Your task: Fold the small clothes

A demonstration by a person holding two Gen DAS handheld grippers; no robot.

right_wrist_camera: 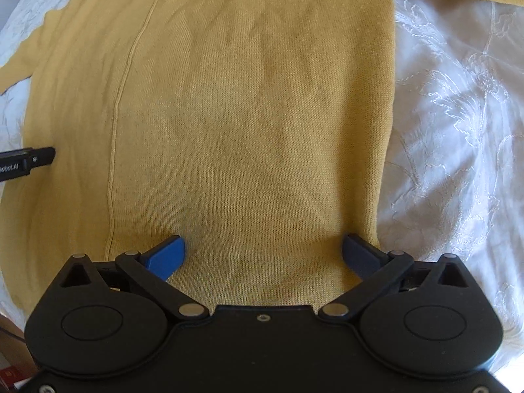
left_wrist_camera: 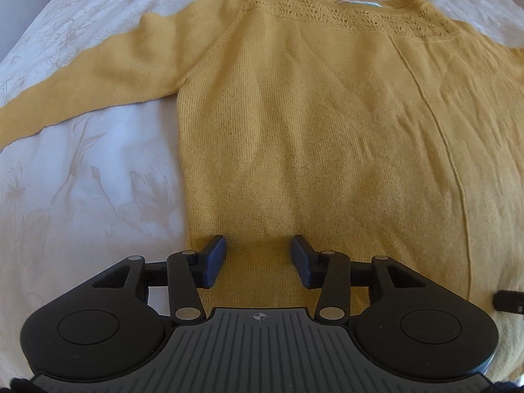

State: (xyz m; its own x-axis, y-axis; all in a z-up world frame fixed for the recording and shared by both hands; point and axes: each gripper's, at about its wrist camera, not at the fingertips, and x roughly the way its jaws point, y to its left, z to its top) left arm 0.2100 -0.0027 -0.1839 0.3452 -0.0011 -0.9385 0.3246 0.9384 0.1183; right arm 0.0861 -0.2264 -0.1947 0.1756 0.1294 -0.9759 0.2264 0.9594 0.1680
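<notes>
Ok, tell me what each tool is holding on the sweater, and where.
Nothing is held. The left tool and the right tool both stand open over the lower part of the yellow sweater, pads apart with only flat knit between them.

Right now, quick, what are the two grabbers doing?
Left gripper: open, holding nothing, over the sweater.
Right gripper: open wide, holding nothing, over the sweater too.
</notes>
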